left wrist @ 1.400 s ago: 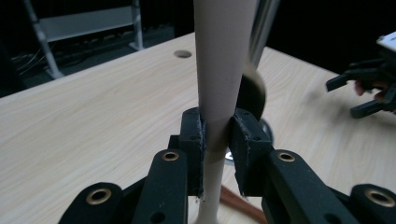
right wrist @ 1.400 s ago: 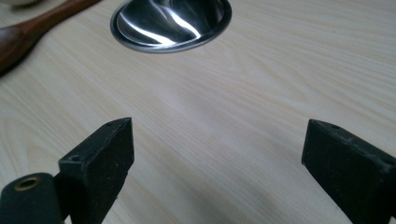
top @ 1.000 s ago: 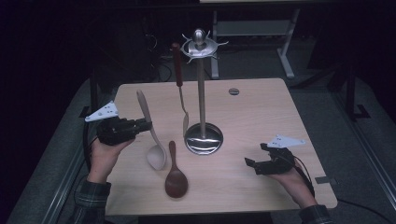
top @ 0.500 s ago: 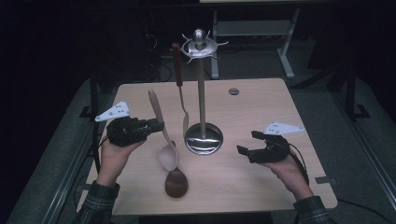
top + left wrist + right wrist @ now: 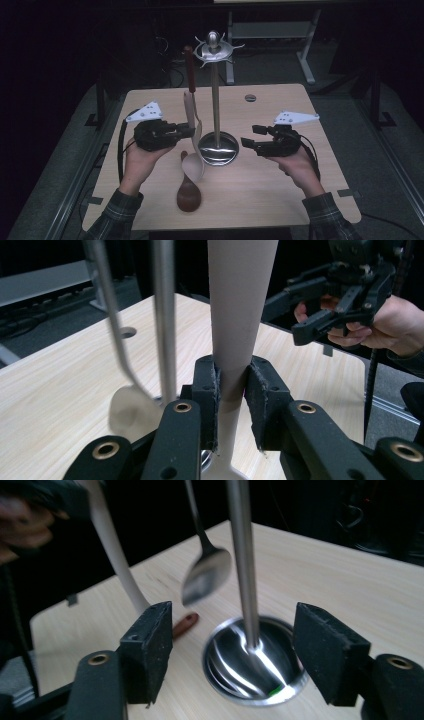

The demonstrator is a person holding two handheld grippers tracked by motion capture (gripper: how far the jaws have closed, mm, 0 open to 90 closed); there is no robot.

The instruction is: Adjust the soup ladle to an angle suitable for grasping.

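Observation:
My left gripper (image 5: 186,131) is shut on the handle of a pale wooden spoon (image 5: 194,163), held upright just left of a metal utensil stand (image 5: 215,100). Its bowl hangs a little above the table. In the left gripper view the pads (image 5: 207,385) press the pale handle (image 5: 240,300) from both sides. A metal spoon with a dark handle (image 5: 189,65) hangs from the stand's crown. A dark brown spoon (image 5: 189,196) lies flat in front. To the stand's right, my right gripper (image 5: 252,136) is open; its jaws have just been closing, with nothing between them.
The stand's shiny round base (image 5: 255,680) and pole (image 5: 242,555) stand ahead of the right gripper's jaws, with the hanging metal spoon (image 5: 206,575) to their left. A small round hole (image 5: 250,97) sits near the table's far edge. Dark floor surrounds the wooden table (image 5: 280,200).
The left gripper has carried the pale spoon right, toward the stand, and turned it from slanted to upright. The right gripper has risen, moved left toward the stand, and its jaws have narrowed.

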